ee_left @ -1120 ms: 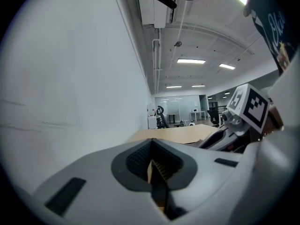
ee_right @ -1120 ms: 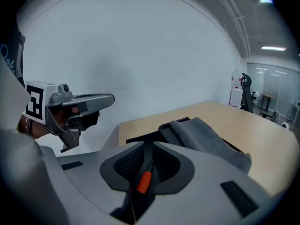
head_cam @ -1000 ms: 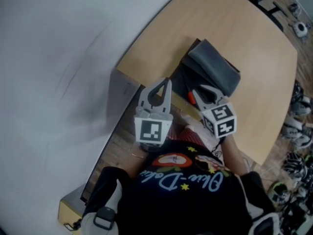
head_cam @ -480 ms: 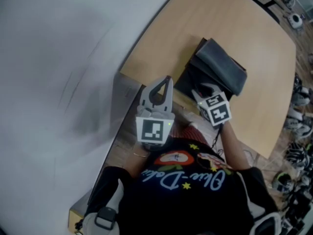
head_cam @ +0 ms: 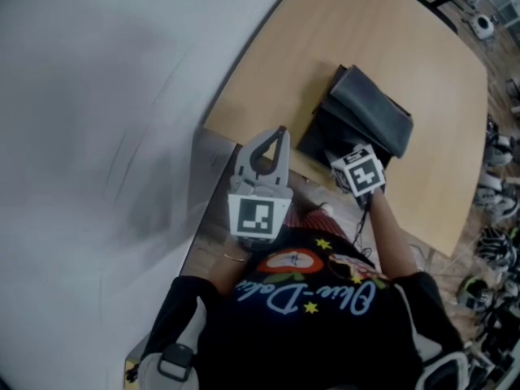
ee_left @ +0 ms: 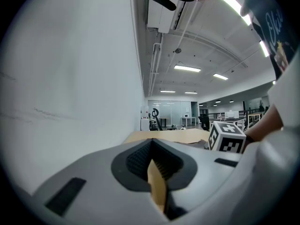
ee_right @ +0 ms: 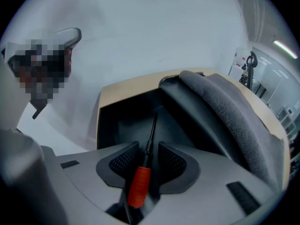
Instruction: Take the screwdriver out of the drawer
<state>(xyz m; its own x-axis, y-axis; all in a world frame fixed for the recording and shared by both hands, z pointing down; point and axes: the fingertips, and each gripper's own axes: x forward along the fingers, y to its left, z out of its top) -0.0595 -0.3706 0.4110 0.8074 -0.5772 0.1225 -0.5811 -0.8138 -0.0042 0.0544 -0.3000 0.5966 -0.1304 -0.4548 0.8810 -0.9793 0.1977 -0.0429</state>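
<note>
The screwdriver, orange handle and thin black shaft, lies in the open dark drawer. My right gripper points steeply down into the drawer. Its jaws have just been opening and stand open on either side of the shaft, with the pads clear of it. In the head view the marker cube hides the right gripper's jaws and the screwdriver. My left gripper is shut on a thin wood-coloured panel, the drawer front. In the head view the left gripper sits at the table's near edge, left of the drawer.
A folded grey cloth lies on the tan table behind the drawer and overhangs its far side. A white wall runs along the left. Shoes and clutter lie on the floor at the right.
The right gripper has sunk into the drawer and tipped further down. Its cube now covers the orange handle that showed a second ago. The left gripper has barely shifted.
</note>
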